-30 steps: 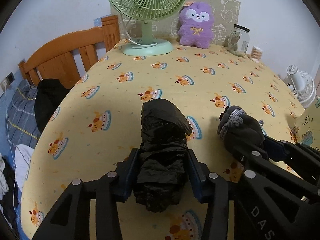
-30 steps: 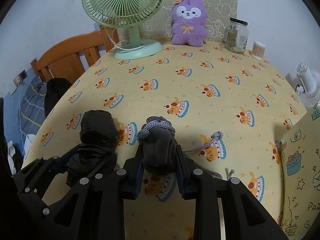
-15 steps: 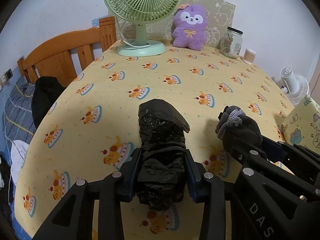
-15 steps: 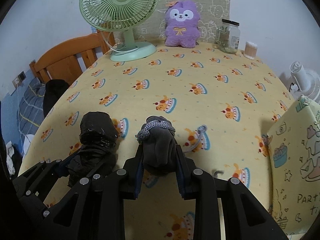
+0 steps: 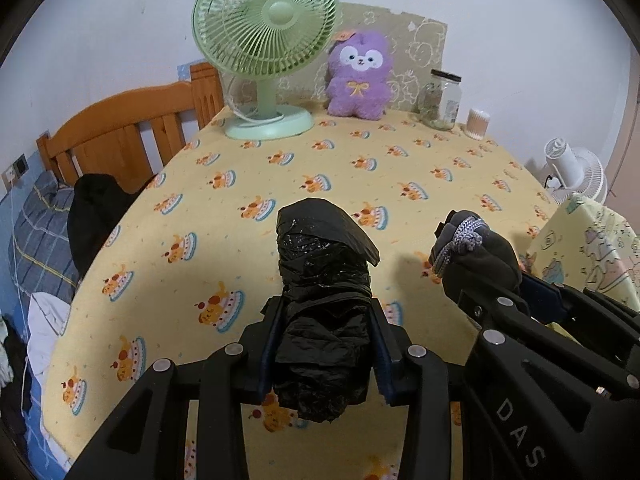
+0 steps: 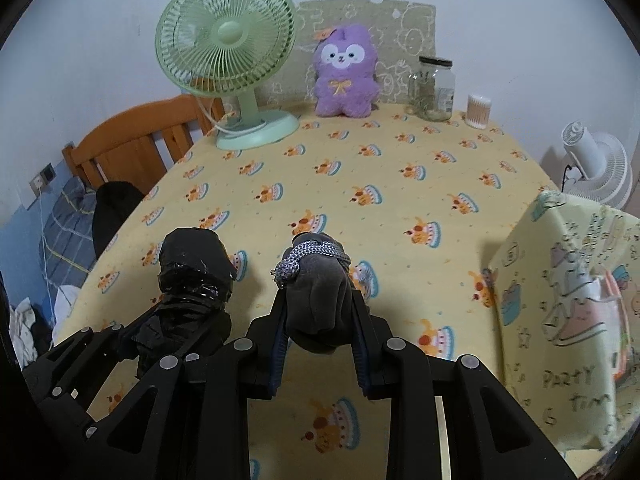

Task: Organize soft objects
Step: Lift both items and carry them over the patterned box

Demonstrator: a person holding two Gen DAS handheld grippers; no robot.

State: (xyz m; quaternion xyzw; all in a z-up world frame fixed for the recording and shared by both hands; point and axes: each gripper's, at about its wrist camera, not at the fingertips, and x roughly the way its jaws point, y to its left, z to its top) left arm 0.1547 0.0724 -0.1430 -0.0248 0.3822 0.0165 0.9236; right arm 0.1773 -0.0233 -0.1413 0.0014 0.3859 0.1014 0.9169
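My left gripper (image 5: pixel 325 340) is shut on a roll of black plastic bags (image 5: pixel 324 280) and holds it above the yellow cake-print tablecloth (image 5: pixel 304 168). My right gripper (image 6: pixel 319 334) is shut on a grey fleece pouch (image 6: pixel 316 300) with a knotted grey-white cord (image 6: pixel 308 258), also held above the cloth. In the left wrist view the pouch (image 5: pixel 476 256) is just right of the roll. In the right wrist view the roll (image 6: pixel 194 272) is just left of the pouch.
A green desk fan (image 5: pixel 266 48), a purple plush toy (image 5: pixel 358 76), a glass jar (image 5: pixel 440 100) and a cotton swab tub (image 5: pixel 476 124) stand at the table's far edge. A yellow printed gift bag (image 6: pixel 568 300) stands at the right. A wooden headboard (image 5: pixel 132 136) is on the left.
Both grippers have lifted and pulled back with their loads. The cord that trailed on the cloth no longer shows there. The gift bag has come into view on the right.
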